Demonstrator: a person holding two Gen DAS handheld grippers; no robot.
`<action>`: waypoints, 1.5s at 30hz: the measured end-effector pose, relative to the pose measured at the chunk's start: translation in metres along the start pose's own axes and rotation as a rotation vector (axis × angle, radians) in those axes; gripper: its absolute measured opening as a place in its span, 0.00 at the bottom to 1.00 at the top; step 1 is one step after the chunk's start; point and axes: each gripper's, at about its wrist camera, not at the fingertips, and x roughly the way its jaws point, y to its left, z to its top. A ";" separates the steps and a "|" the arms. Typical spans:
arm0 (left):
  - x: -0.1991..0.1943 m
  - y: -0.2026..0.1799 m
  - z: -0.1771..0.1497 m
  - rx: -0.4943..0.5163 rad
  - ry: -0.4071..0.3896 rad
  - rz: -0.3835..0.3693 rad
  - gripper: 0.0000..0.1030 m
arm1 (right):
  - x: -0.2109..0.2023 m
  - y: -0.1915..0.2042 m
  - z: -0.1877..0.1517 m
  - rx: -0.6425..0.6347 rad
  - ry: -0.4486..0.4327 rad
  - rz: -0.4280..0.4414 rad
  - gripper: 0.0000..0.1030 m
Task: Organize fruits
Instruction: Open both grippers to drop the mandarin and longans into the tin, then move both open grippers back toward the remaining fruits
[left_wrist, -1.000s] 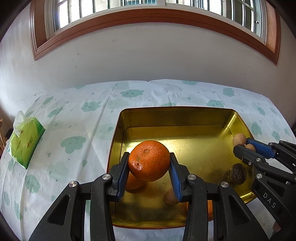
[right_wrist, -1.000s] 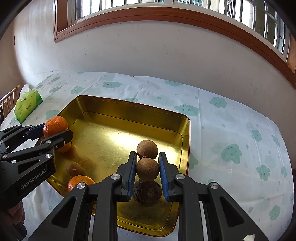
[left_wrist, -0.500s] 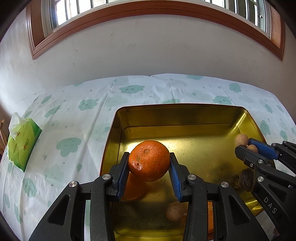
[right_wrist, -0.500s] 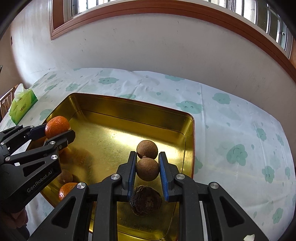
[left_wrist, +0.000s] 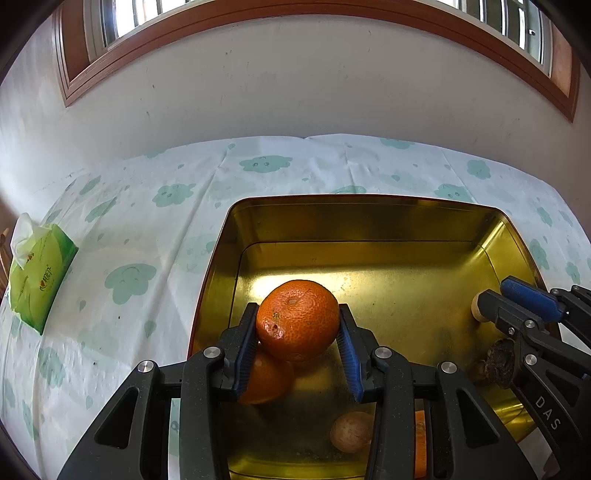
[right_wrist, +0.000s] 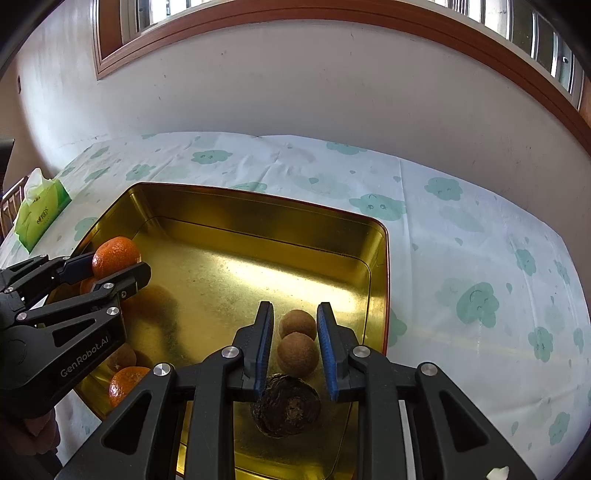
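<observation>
I have the orange (left_wrist: 297, 320) pinched in my left gripper (left_wrist: 297, 341) just above the gold tray (right_wrist: 258, 206), near its left wall. My right gripper (right_wrist: 295, 352) stands spread around a small brown fruit (right_wrist: 297, 354) by the tray's right wall, pads clear of it. I judge this the placing step: next I lower the orange beside the other oranges and let go.

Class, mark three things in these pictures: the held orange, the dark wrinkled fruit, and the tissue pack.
held orange (left_wrist: 297, 319), left wrist view, middle of its peel.
dark wrinkled fruit (right_wrist: 286, 404), right wrist view, top surface.
tissue pack (left_wrist: 37, 282), left wrist view, green front face.
</observation>
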 end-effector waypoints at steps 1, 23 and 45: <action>0.000 0.000 0.000 0.001 0.002 -0.001 0.41 | 0.000 0.000 0.000 0.001 0.000 -0.002 0.24; -0.056 0.002 -0.007 -0.009 -0.079 -0.012 0.55 | -0.052 0.000 -0.002 0.010 -0.080 -0.016 0.37; -0.132 0.017 -0.077 -0.028 -0.120 0.004 0.55 | -0.134 0.016 -0.066 0.025 -0.127 -0.004 0.37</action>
